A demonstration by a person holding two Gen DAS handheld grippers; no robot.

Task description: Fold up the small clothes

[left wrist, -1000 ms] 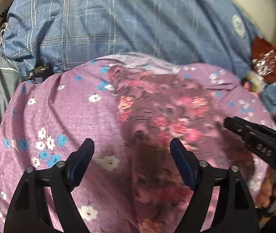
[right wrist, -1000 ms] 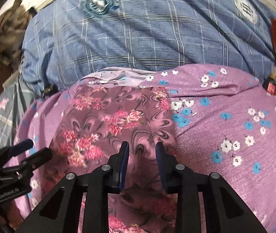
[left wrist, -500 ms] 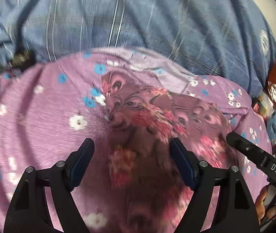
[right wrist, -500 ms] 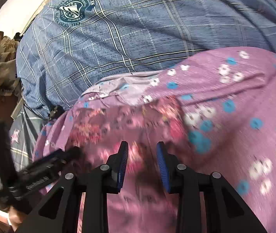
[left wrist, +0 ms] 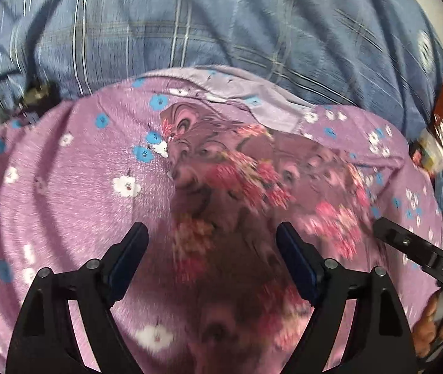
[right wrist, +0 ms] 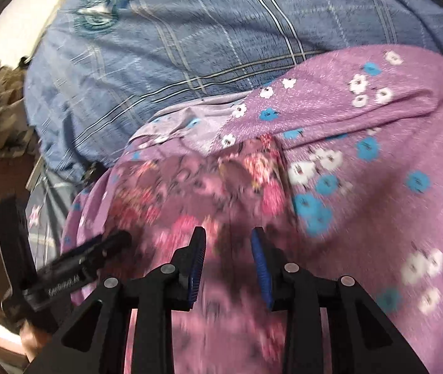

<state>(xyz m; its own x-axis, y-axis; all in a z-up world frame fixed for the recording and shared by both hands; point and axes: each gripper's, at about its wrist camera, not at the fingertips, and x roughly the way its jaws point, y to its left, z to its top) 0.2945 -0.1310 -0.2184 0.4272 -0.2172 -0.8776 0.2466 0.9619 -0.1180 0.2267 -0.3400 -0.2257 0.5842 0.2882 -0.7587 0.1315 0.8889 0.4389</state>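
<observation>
I am working over a bed spread with a blue checked blanket (left wrist: 221, 25), its weave brushed and soft, with a round emblem (right wrist: 98, 15) printed near the far corner. Lying on it is a mauve cloth with white and blue flowers (left wrist: 65, 171), thin and slightly crinkled, and on top of that the small garment I am folding: a dusky brown-purple piece with pink blossoms and swirls (left wrist: 237, 180).

My left gripper (left wrist: 212, 246) is hanging above the garment's near part with its jaws standing wide; they have just been opening a little further, and only fabric below shows between them, nothing pinched. My right gripper (right wrist: 227, 252) is pointing down at the same garment with its blue pads set much closer together, yet a clear gap remains and I judge it is clasping nothing.

The garment is lying straight ahead of and beneath both grippers, its long axis running away from me toward the blanket, its far edge stopping just short of a pale lilac fold (right wrist: 187, 121). In the left view the right tool is entering from the right edge, beside the garment's right border; both hands look about equally near. The fabric seems limp and light, so I expect it to drape and slide readily.
</observation>
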